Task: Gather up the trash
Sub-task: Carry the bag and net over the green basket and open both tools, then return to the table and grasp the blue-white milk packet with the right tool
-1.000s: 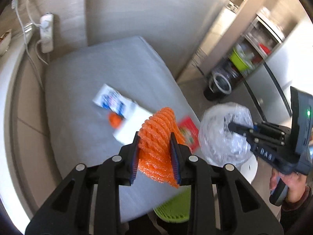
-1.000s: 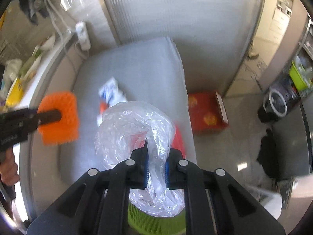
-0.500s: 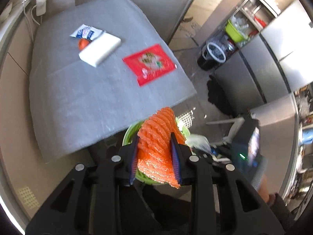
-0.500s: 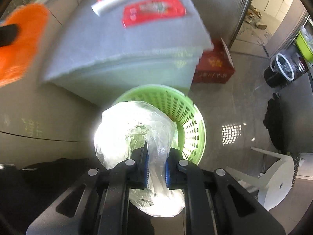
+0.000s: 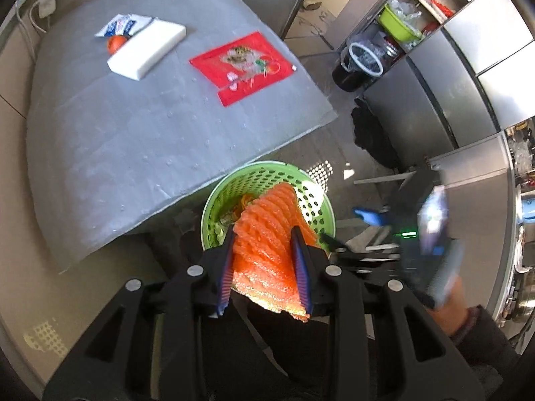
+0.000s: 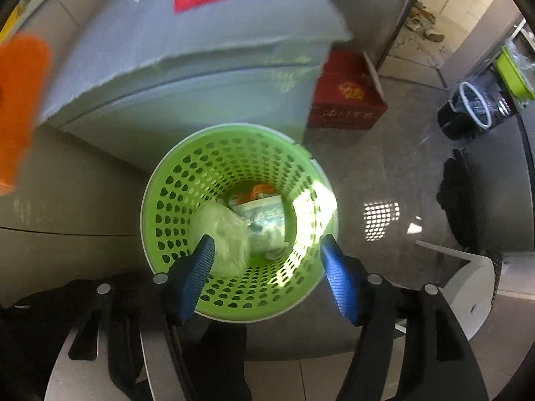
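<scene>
My left gripper (image 5: pixel 262 234) is shut on an orange foam net (image 5: pixel 271 244), held over the green perforated basket (image 5: pixel 260 180) on the floor by the grey table (image 5: pixel 133 127). The jaws of my right gripper (image 6: pixel 267 239) are opening above the same basket (image 6: pixel 174 180), and nothing is pressed between its pads. A clear plastic bag (image 6: pixel 224 237), blurred, lies inside the basket with other scraps. On the table lie a red wrapper (image 5: pixel 244 63), a white block (image 5: pixel 147 48), a blue-and-white wrapper (image 5: pixel 123 25) and a small orange piece (image 5: pixel 115 41).
A red carton (image 6: pixel 347 100) stands on the floor beside the table. A black bin (image 5: pixel 361 63) sits by steel cabinets at the right, with a white stool (image 6: pixel 468 284) nearer. A person's hand (image 5: pixel 448 304) holds the right gripper.
Both grippers came down from over the table to above the basket. The right jaws opened and the plastic bag dropped into the basket. The left still grips the orange net.
</scene>
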Demonstrator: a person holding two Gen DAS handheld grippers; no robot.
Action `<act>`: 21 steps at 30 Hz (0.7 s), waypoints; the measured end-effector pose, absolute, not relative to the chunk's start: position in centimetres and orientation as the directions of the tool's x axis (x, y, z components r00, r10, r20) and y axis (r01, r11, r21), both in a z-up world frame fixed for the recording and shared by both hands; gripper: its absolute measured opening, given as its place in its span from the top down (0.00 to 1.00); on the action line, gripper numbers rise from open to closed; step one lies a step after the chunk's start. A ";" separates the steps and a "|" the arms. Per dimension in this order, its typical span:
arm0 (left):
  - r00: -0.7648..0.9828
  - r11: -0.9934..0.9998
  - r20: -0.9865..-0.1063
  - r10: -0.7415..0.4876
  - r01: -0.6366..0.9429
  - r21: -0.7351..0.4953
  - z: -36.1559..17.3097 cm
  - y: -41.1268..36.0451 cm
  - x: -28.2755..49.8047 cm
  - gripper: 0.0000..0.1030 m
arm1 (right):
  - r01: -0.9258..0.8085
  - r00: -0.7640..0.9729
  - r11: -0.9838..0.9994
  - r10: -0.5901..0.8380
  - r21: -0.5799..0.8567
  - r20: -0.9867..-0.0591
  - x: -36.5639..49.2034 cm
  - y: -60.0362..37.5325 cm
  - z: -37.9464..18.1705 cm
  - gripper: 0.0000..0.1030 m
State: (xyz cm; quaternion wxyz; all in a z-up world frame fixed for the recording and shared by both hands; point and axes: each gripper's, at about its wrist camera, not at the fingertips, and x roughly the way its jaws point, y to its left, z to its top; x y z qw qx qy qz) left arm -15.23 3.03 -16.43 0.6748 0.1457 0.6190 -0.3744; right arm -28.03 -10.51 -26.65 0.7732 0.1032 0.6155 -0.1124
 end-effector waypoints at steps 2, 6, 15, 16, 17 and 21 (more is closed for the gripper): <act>-0.061 0.667 -0.946 -0.317 0.695 -0.269 -17.4 2.7 -15.5 0.70 | 0.324 0.241 0.946 -0.067 0.015 -0.968 -29.4 -11.1 -25.0 0.30; -0.089 0.648 -0.951 -0.297 0.712 -0.269 -19.6 1.7 -16.5 0.66 | 0.377 0.282 0.926 -0.112 0.003 -0.953 -31.8 -12.7 -21.9 0.26; -0.103 0.620 -0.953 -0.286 0.738 -0.266 -20.7 -0.1 -19.4 0.25 | 0.431 0.333 0.902 -0.177 -0.018 -0.926 -34.7 -14.9 -17.2 0.19; -0.099 0.619 -0.952 -0.289 0.739 -0.265 -20.4 -0.2 -19.4 0.24 | 0.432 0.339 0.902 -0.179 -0.016 -0.923 -34.8 -15.0 -16.8 0.19; -0.093 0.621 -0.952 -0.291 0.739 -0.262 -20.0 -0.2 -19.4 0.24 | 0.432 0.343 0.902 -0.179 -0.014 -0.922 -34.7 -15.0 -16.6 0.19; -0.053 0.662 -0.946 -0.320 0.702 -0.263 -17.7 0.7 -17.7 0.20 | 0.433 0.383 0.901 -0.168 0.016 -0.908 -34.3 -14.9 -15.2 0.18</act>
